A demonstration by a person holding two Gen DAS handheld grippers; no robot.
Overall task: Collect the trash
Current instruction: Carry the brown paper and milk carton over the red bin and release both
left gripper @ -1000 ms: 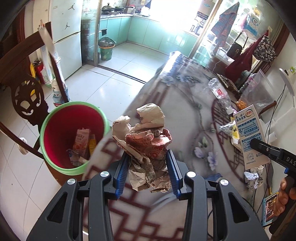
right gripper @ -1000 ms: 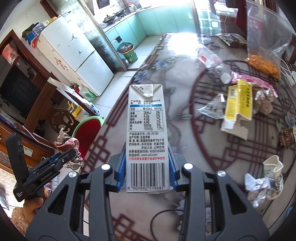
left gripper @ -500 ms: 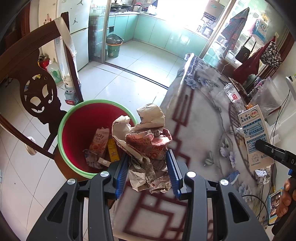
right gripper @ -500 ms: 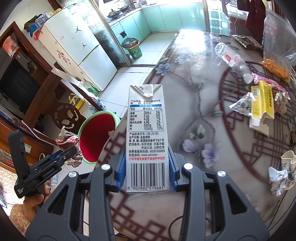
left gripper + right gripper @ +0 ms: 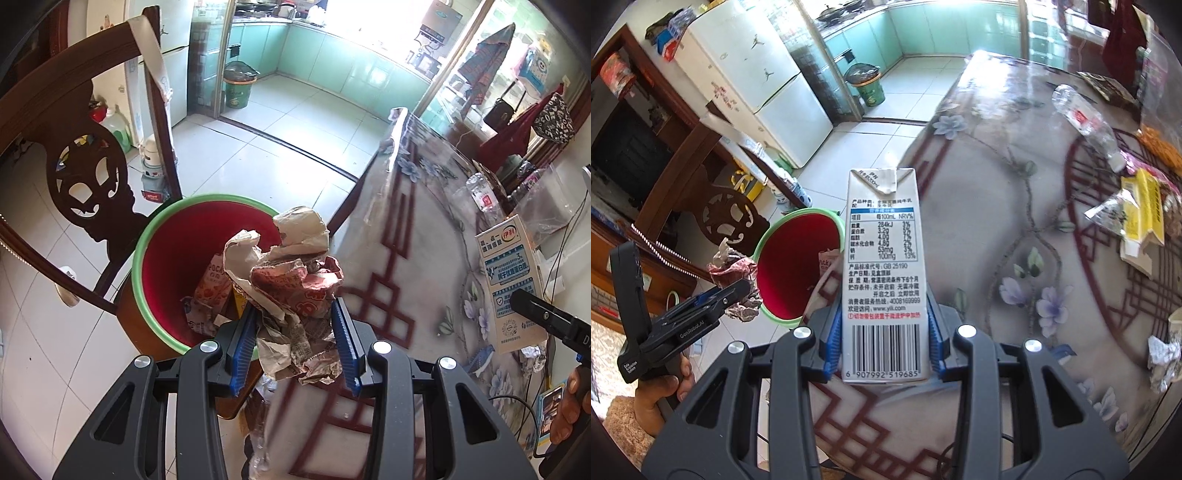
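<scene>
Left wrist view showed the left gripper (image 5: pixel 295 341) clenched on crumpled red-and-tan paper (image 5: pixel 291 291) beside the red bin (image 5: pixel 173 258); the right gripper (image 5: pixel 882 339) gripped a grey milk carton (image 5: pixel 882 269) right of that bin.

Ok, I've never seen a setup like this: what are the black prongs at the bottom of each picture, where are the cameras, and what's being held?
There is no robot here. A person holds a hand-operated gripper in each hand, and a wide-angle camera on each one looks forward along its two fingers, so the black prongs are the gripper itself.

In the left-hand view, the left gripper is shut on a wad of crumpled paper, just over the near rim of a red bin with a green rim; wrappers already lie inside.

In the right-hand view, the right gripper is shut on a milk carton above the table. On the table lie a plastic bottle, a yellow box and bits of foil.
</scene>
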